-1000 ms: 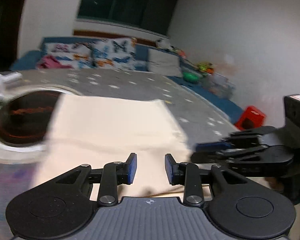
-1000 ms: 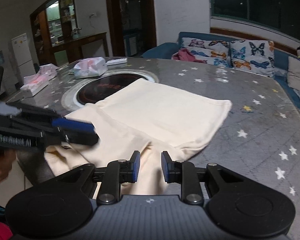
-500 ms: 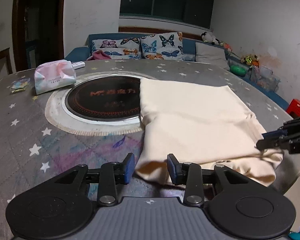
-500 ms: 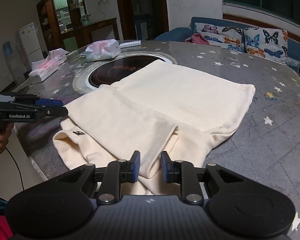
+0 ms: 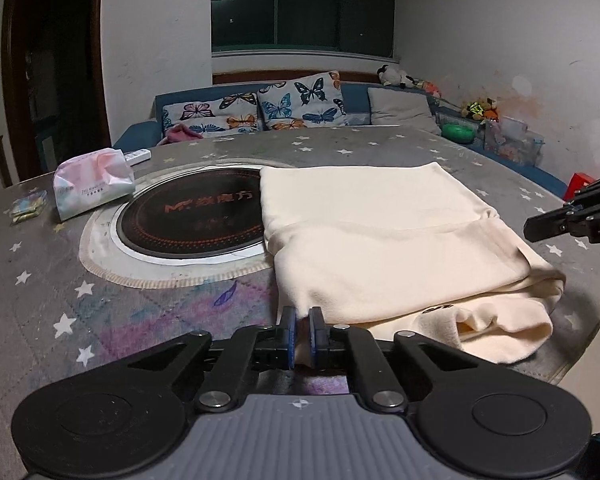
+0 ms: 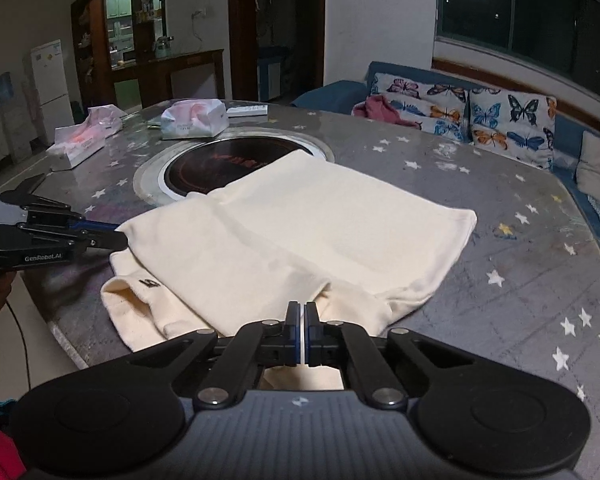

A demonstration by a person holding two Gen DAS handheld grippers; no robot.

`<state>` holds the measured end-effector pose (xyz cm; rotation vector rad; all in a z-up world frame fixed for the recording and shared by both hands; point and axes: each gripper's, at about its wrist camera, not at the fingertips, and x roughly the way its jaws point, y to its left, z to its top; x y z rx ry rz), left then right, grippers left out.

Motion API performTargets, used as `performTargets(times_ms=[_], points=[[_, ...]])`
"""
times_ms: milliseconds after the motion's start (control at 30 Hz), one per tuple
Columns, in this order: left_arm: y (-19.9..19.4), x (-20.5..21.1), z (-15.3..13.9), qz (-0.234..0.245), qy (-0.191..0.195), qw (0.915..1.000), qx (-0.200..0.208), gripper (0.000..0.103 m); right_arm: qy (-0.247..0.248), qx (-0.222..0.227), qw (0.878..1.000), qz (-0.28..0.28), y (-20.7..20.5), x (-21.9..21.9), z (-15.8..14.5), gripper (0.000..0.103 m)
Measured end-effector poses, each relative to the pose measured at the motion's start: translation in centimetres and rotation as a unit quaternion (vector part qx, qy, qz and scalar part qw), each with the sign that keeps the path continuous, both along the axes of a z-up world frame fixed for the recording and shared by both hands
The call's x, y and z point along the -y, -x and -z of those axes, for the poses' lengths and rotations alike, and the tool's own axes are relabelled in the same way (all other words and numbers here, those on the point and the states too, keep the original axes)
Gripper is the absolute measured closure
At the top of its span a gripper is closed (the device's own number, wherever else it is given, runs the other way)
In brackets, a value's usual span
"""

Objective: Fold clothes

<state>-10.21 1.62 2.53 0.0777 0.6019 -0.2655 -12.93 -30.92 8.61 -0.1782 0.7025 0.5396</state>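
A cream garment (image 5: 380,240) lies folded flat on the grey star-patterned table (image 5: 40,280), its far part over the round black cooktop (image 5: 196,216). It also shows in the right wrist view (image 6: 300,232). My left gripper (image 5: 302,332) is shut on the garment's near left corner. My right gripper (image 6: 302,328) is shut on the garment's near edge at the opposite corner. In the right wrist view the left gripper (image 6: 118,240) touches the cloth's left corner. In the left wrist view the right gripper (image 5: 540,228) sits at the cloth's right side.
A pink-white tissue pack (image 5: 94,184) and a remote (image 5: 138,156) lie left of the cooktop. A second tissue pack (image 6: 86,136) lies at the table's far left. A blue sofa with butterfly cushions (image 5: 260,112) stands behind. The table edge (image 6: 60,332) runs close below the garment.
Both grippers have moved down to the garment's near corners and closed on the cloth. One second ago both were open above it.
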Motion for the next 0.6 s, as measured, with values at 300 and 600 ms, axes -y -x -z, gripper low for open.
performTargets(times_ms=[300,600], points=[[0.6,-0.5,-0.2,-0.006,-0.014,0.9998,0.009,0.065,-0.021,-0.039,0.999,-0.003,-0.8,-0.5,1.9,0.093],[0.2,0.1,0.8,0.011,-0.035,0.9992,0.014,0.085,-0.008,-0.007,1.000,0.002,-0.4,-1.1,1.1,0.102]])
